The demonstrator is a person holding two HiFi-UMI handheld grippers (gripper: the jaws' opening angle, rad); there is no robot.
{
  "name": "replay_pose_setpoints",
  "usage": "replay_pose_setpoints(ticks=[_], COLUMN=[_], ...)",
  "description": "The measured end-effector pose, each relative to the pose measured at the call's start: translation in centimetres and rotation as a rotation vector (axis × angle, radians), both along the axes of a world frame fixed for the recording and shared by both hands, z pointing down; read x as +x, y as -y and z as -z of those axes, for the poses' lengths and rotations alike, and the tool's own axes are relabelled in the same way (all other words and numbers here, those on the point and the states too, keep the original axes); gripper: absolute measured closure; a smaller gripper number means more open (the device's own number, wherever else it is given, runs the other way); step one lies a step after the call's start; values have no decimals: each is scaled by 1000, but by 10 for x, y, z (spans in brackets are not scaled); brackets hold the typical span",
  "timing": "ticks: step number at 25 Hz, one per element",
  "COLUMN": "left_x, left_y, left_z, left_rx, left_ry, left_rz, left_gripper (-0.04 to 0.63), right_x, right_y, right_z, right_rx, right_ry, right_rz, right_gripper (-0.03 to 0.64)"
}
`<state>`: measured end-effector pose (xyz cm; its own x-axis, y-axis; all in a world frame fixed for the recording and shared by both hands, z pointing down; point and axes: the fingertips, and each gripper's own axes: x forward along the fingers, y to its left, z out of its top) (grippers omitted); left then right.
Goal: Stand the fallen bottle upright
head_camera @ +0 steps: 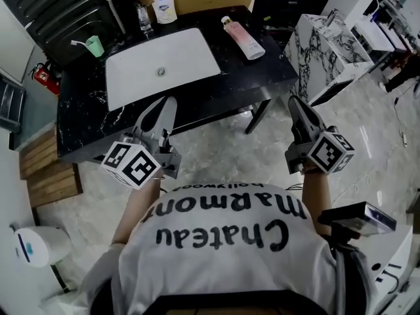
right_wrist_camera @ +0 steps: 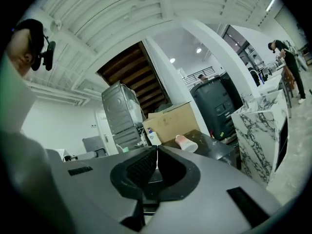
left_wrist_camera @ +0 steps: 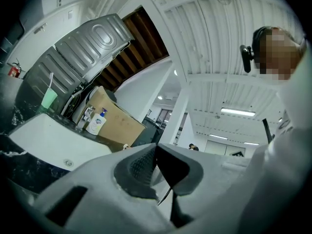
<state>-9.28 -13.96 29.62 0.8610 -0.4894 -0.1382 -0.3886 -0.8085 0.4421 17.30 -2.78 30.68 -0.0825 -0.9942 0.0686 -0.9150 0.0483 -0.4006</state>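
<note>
A pink bottle [head_camera: 243, 38] with a white cap lies on its side at the back right of the black marble counter [head_camera: 85, 104]; in the right gripper view the same pink bottle [right_wrist_camera: 186, 143] shows beyond the jaws. Both grippers hang in front of the counter's near edge, well short of the bottle. My left gripper [head_camera: 162, 110] is shut and holds nothing; its jaws meet in the left gripper view [left_wrist_camera: 156, 147]. My right gripper [head_camera: 296, 107] is also shut and empty, its pads together [right_wrist_camera: 157, 150].
A white sink basin [head_camera: 131, 77] is set into the counter. Behind it stand a soap pump bottle [head_camera: 164, 6], a faucet [head_camera: 144, 17] and a green cup [head_camera: 95, 44]. A white marble cabinet [head_camera: 328, 51] stands to the right, and a red fire extinguisher [head_camera: 44, 77] to the left.
</note>
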Motion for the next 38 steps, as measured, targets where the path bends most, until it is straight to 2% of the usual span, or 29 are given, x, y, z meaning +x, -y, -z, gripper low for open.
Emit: replay_pose_setpoints(ticks=[5,9,16,19,26,31,38], left_x=[10,17,53,74,113,110,104], left_y=[2,10,42,68,131,181,239], left_z=[-11,-16,-23,-21,4,9,7], left_rx=[-32,-54,-70,-71,-17,-24,-44], left_ry=[22,48,51,39,10,2,0], left_rz=[31,47,0,-10,-21,24,83], left_gripper=[580,580,580,580,580,580,580], right_x=[15,19,33,38,58,70,81], right_y=[7,9,31,49,118,185,266], right_z=[-10,-17,-39,-43,-32,-16,-16], right_rx=[-28,-18,-82,-116,-117,-90,-120], right_ry=[-40,-12,-2,7,-62,-43,-37], right_rz=[25,46,65,120,165,193,250], right_gripper=[604,604,604,604,604,604,604])
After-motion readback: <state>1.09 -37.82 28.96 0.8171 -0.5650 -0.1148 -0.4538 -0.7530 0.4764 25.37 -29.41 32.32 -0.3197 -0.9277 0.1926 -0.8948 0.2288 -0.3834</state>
